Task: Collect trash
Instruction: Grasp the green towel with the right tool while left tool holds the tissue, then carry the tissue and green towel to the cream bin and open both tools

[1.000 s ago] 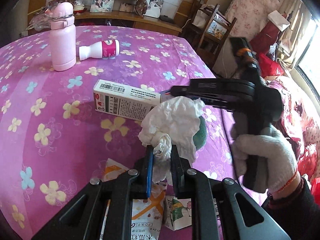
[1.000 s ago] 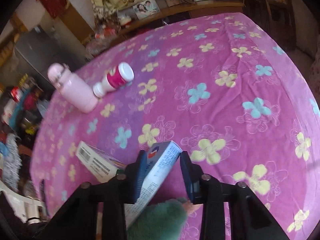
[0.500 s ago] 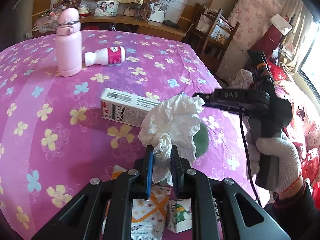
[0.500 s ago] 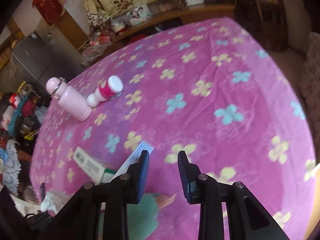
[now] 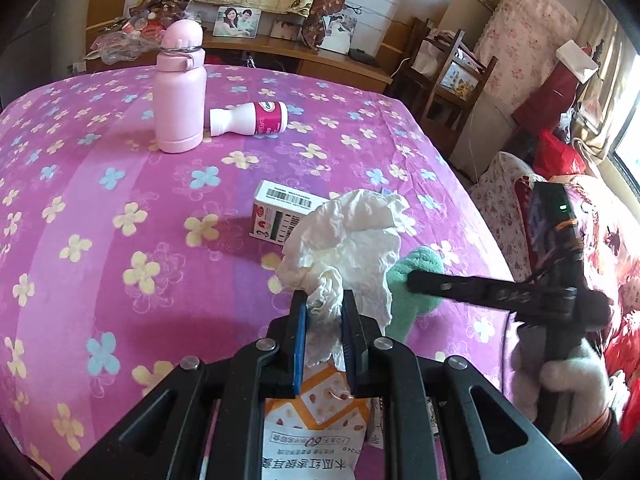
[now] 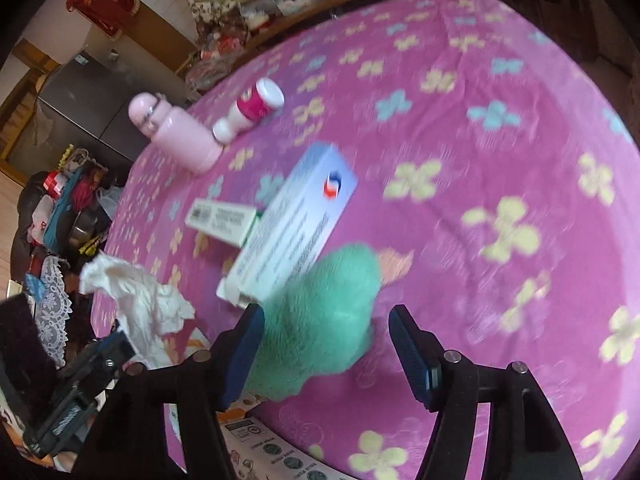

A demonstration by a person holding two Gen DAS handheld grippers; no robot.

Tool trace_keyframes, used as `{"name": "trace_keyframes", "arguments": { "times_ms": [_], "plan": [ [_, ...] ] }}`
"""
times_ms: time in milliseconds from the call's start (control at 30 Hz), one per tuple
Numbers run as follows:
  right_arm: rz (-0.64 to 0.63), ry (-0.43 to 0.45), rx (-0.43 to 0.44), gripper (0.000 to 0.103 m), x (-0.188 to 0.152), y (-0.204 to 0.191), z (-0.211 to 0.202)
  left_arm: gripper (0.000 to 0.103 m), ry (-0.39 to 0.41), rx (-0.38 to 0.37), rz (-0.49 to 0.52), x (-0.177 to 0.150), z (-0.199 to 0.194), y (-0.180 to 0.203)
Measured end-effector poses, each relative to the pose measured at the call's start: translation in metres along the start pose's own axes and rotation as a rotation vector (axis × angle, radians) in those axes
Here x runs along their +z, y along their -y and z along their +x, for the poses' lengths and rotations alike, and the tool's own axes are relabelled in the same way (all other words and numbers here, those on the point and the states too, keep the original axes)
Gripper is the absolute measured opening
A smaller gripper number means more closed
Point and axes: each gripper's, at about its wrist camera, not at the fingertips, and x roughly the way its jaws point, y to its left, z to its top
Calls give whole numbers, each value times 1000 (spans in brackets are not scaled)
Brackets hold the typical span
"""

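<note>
Boxes lie ahead of the jaws: a white cardboard box with a barcode (image 5: 286,216) and a long pale blue box (image 6: 296,228). Left gripper (image 5: 323,344) jaws pinch a crumpled white tissue (image 5: 352,240). Right gripper (image 6: 328,356) jaws have just opened wide, a fuzzy green lump (image 6: 324,320) between them.

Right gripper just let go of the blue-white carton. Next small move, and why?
Probably lower the right gripper and close on the fuzzy green cloth: its jaws have just been opening, and the cloth sits between the pads unpressed. The left gripper is occupied, clamped on the crumpled white tissue. The blue-white carton lies free.
</note>
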Motion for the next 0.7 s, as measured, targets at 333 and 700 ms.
{"name": "trace_keyframes", "arguments": {
  "times_ms": [333, 700],
  "plan": [
    [-95, 151, -3, 44, -11, -11, -35, 17, 18, 14, 37, -5, -10, 17],
    [-72, 248, -28, 43, -19, 11, -91, 17, 35, 8, 85, -8, -15, 53]
  ]
}}
